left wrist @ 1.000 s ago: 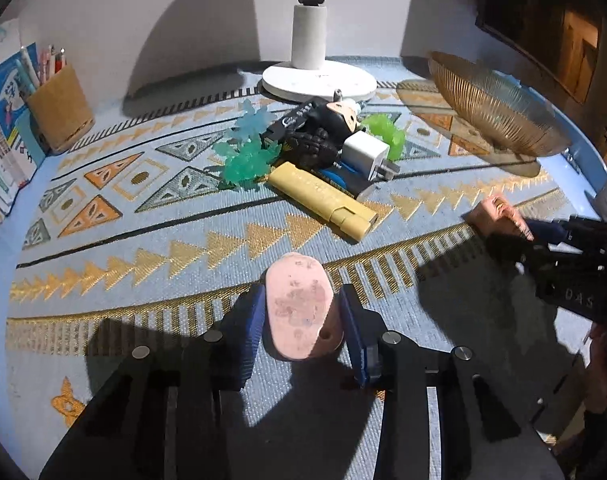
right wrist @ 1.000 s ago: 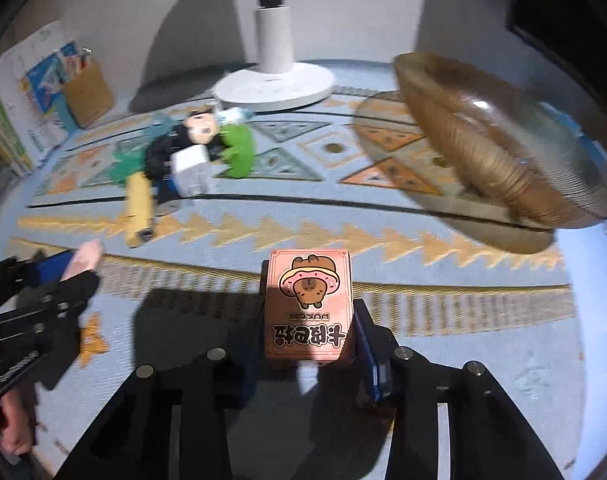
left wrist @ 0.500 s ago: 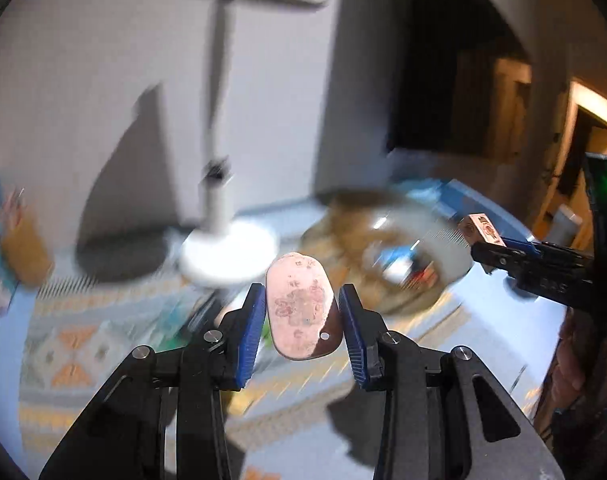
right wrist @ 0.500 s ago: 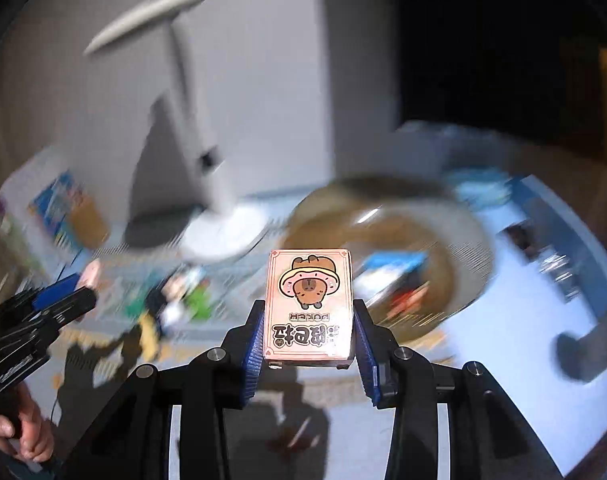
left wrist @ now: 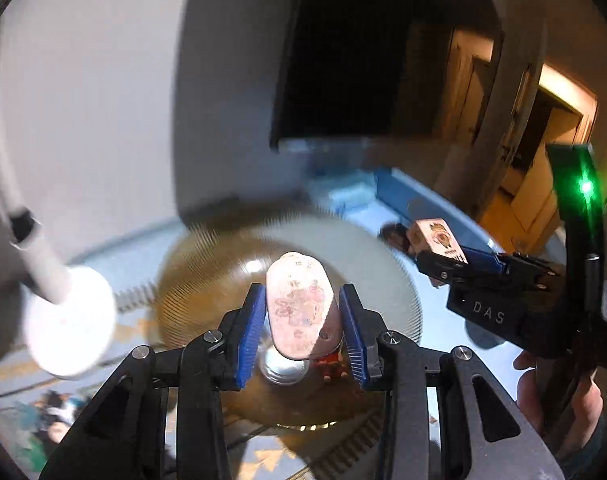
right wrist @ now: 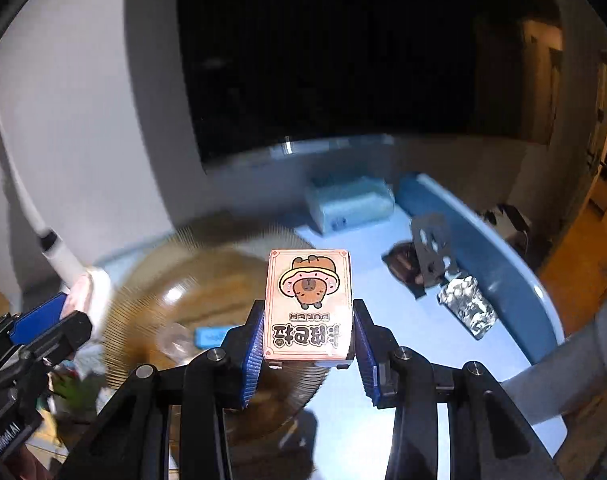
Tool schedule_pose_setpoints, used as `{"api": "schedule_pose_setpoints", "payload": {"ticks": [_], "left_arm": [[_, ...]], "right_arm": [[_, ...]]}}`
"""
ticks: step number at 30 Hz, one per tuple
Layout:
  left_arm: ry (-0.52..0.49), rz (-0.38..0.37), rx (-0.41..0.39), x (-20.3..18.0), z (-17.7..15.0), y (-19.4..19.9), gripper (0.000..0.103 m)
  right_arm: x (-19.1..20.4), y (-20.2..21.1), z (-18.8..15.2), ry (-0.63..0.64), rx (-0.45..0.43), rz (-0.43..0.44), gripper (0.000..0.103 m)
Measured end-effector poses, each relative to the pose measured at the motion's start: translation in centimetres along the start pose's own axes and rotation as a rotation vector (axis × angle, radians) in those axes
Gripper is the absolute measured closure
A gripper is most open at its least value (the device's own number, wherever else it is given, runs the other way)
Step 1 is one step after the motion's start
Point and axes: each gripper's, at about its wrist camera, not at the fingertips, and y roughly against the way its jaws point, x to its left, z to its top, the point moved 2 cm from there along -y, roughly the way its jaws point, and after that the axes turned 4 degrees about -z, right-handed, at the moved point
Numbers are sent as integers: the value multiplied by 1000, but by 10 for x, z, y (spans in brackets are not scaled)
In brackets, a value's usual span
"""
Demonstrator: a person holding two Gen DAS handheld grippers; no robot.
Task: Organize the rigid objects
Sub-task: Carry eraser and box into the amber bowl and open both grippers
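Left wrist view shows the left gripper (left wrist: 299,334) with its jaws clamped on a pink oval piece (left wrist: 297,308), held in the air above the amber ribbed glass bowl (left wrist: 207,272). Inside the bowl, under the jaws at 6 o'clock, lie a round silver thing (left wrist: 283,366) and a small red thing (left wrist: 331,360); they are too blurred to name. At 3 o'clock the right gripper (left wrist: 439,258) carries the pink card box (left wrist: 433,236), and white letters "DAS" stand on its black body.

Right wrist view shows the right gripper (right wrist: 308,338) clenched on the same box (right wrist: 307,304), over the bowl's (right wrist: 143,300) right edge. The box bears a capybara drawing and the word "POKER", upside down. A blue piece (right wrist: 211,336) lies in the bowl. Crumpled foil (right wrist: 467,308) rests on the blue tabletop (right wrist: 367,236) at 3 o'clock.
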Motion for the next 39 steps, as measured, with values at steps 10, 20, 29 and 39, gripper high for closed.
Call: {"api": "schedule_pose_setpoints", "payload": {"ticks": [10, 20, 29, 39], "left_arm": [[9, -25, 132, 4, -9, -66, 69], [64, -35, 88, 20, 7, -49, 29], [34, -26, -43, 19, 11, 44, 29], [8, 80, -273, 34, 2, 210, 22]], "right_arm": [[12, -64, -11, 79, 102, -23, 63], [2, -72, -9, 29, 120, 8, 56], [-6, -2, 0, -19, -25, -1, 43], [44, 88, -3, 26, -122, 129, 42]]}}
